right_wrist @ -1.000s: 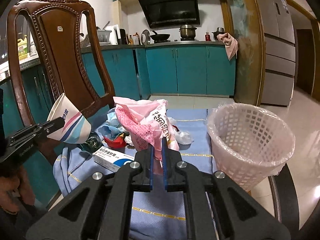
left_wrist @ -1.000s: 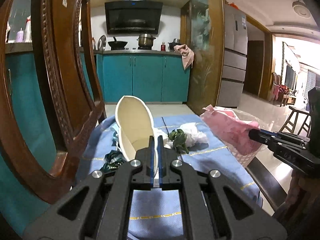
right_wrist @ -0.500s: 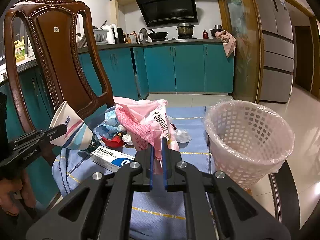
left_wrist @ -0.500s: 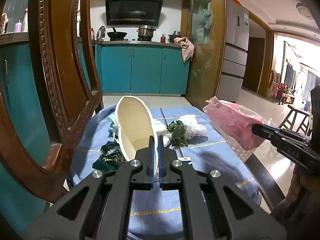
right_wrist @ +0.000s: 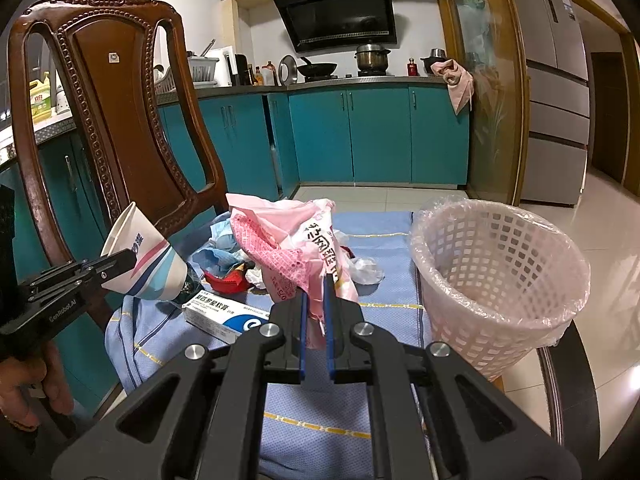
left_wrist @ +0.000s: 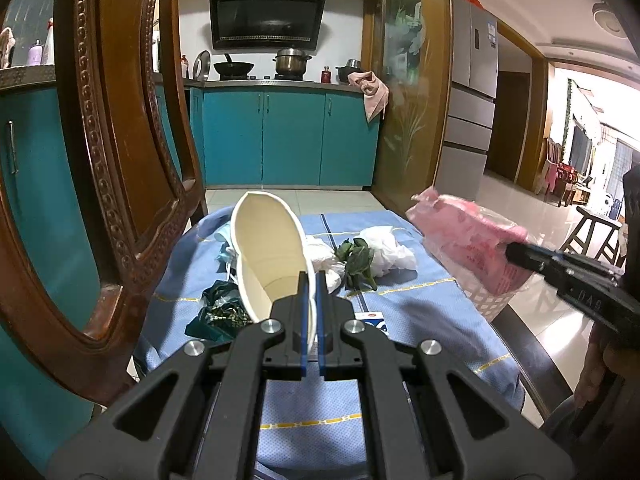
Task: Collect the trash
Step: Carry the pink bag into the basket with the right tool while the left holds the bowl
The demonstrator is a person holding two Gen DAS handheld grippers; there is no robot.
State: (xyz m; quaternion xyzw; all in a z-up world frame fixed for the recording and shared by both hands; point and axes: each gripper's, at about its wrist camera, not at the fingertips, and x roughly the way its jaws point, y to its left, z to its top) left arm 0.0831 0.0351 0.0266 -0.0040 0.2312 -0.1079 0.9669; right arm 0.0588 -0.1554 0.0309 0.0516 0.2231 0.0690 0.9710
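Here the left gripper (left_wrist: 310,280) pinches a paper cup (left_wrist: 267,256) by its wall; the right gripper (right_wrist: 316,280) clamps a pink bag (right_wrist: 296,240) near the basket (right_wrist: 500,280) at the table's right edge.

Teal cabinets (right_wrist: 380,132), wood chair (right_wrist: 120,120), tiled floor (right_wrist: 600,216)

Two near wrist views, table (left_wrist: 420,312) shared

We count two grippers, left (right_wrist: 120,259) and right (right_wrist: 315,285), one paper cup (right_wrist: 140,256), one pink bag (right_wrist: 288,244), one basket (right_wrist: 500,276), one boxed tube (right_wrist: 224,314), one chair (right_wrist: 120,120). On the cloth (left_wrist: 420,312) we get two white wads (left_wrist: 386,252), one green sprig (left_wrist: 356,260), one dark wrapper (left_wrist: 218,312) (that pile's tangled, so our loose-scrap tally is rough).
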